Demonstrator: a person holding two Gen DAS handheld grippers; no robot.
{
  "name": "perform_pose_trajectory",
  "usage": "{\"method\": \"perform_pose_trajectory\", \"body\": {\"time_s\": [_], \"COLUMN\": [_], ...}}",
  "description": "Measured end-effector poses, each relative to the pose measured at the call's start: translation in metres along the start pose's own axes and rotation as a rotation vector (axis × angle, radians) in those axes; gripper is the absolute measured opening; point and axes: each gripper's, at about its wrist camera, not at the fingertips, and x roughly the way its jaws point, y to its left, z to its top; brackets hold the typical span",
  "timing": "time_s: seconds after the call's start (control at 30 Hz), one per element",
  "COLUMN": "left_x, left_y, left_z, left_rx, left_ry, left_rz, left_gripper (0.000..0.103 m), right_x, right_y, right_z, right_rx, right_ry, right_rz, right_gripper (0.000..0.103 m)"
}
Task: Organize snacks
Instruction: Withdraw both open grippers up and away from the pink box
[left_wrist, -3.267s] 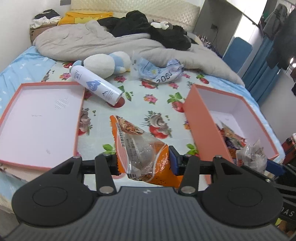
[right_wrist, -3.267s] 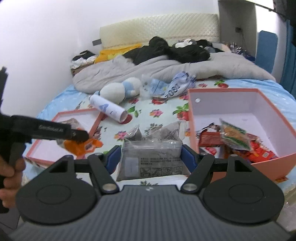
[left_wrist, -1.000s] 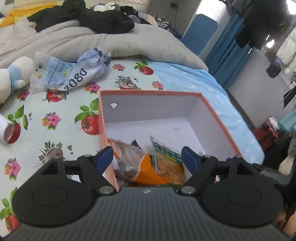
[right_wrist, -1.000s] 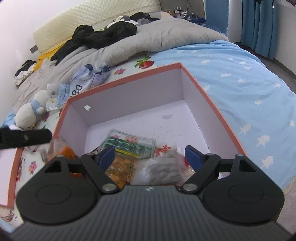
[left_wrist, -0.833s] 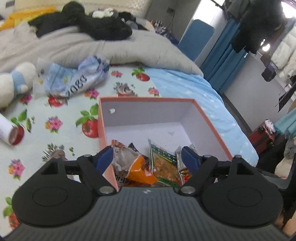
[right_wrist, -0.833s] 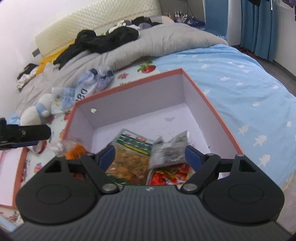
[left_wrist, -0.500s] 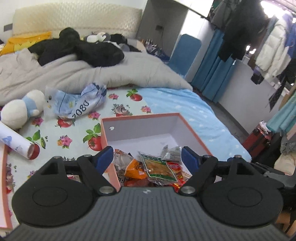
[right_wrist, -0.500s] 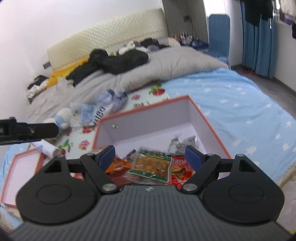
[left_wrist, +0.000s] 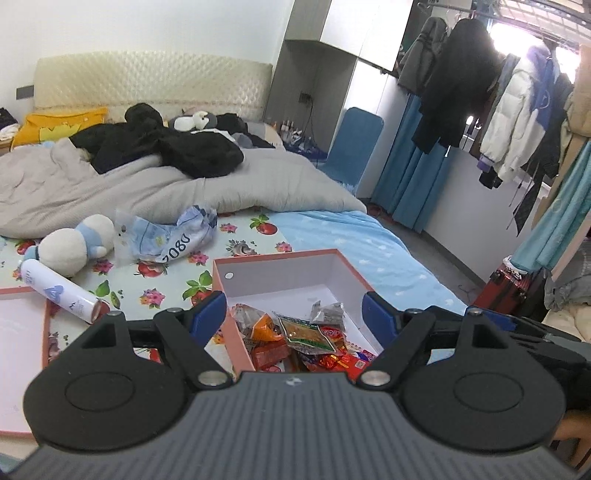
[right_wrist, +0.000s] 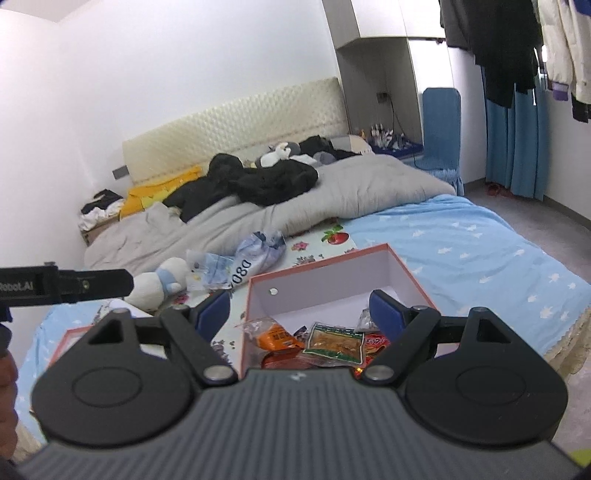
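Note:
An orange box (left_wrist: 291, 256) with a white inside stands on the bed, and several snack packets lie in its near half: an orange packet (left_wrist: 260, 325), a green-edged packet (left_wrist: 308, 334) and a grey packet (left_wrist: 327, 312). My left gripper (left_wrist: 293, 308) hovers above and in front of the box, open, with nothing between its blue pads. In the right wrist view the same box (right_wrist: 321, 273) holds the orange packet (right_wrist: 279, 338) and the green-edged packet (right_wrist: 338, 343). My right gripper (right_wrist: 301, 308) is open and empty too. The left gripper's arm (right_wrist: 66, 286) shows at the left edge.
The box lid (left_wrist: 22, 332) lies open side up at the left. A white spray can (left_wrist: 61, 295), a plush toy (left_wrist: 74, 243) and a crumpled blue bag (left_wrist: 170, 236) lie behind the box. A grey duvet (left_wrist: 147, 192) with black clothes covers the bed's far half.
Both grippers have let go of their snack packets into the orange box. They have since pulled up and back from it, so the box looks smaller and more of the room shows.

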Motion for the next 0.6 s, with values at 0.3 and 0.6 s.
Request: {"method": "perform_pose_trajectory", "body": {"time_s": [0.3, 0.6], "left_x": [-0.055, -0.078], "left_y": [-0.018, -0.032], "left_z": [-0.031, -0.064], "left_rx": [0.035, 0.080], "left_ry": [-0.038, -0.055], "left_rz": [-0.003, 0.021], "left_gripper": [0.084, 0.084], "right_x": [-0.049, -0.078], "right_y": [0.008, 0.008], "right_z": [-0.024, -0.051], "right_rx": [-0.004, -0.032], "right_ry": [-0.030, -0.062], "right_rz": [-0.022, -0.039], "right_gripper": [0.084, 0.084]}}
